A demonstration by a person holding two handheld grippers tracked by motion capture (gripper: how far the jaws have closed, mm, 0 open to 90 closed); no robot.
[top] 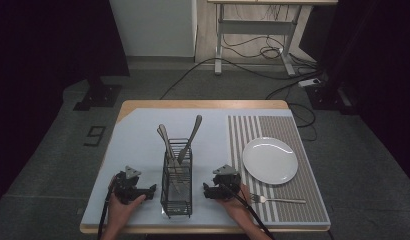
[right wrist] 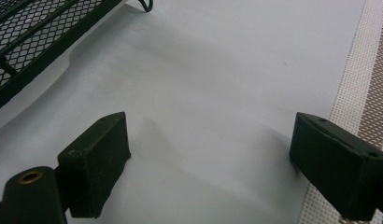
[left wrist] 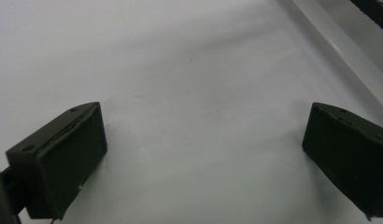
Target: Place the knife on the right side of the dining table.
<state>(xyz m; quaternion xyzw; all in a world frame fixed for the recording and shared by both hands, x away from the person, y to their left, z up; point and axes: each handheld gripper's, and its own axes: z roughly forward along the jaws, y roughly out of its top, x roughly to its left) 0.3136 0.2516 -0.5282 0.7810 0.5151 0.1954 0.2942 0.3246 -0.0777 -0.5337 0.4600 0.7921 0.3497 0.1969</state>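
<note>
A black wire cutlery basket (top: pixel 176 177) stands at the table's front middle, holding several pieces of silver cutlery (top: pixel 189 139) that lean out of its top. On the striped placemat (top: pixel 278 165) to the right lies a white plate (top: pixel 270 160), with a fork (top: pixel 277 200) in front of it. My left gripper (top: pixel 152 190) rests on the pale mat left of the basket, jaws wide open over bare surface (left wrist: pixel 203 130). Right of the basket, my right gripper (top: pixel 207 191) is open too, nothing between its jaws (right wrist: pixel 208 154). The basket's mesh (right wrist: pixel 35 32) appears at the upper left of the right gripper view.
The wooden table (top: pixel 203 104) carries a light grey mat (top: pixel 138 145). The placemat's edge (right wrist: pixel 367 74) runs along the right of the right gripper view. Beyond the table are a dark carpet, cables (top: pixel 253 50) and a desk frame (top: pixel 255 30).
</note>
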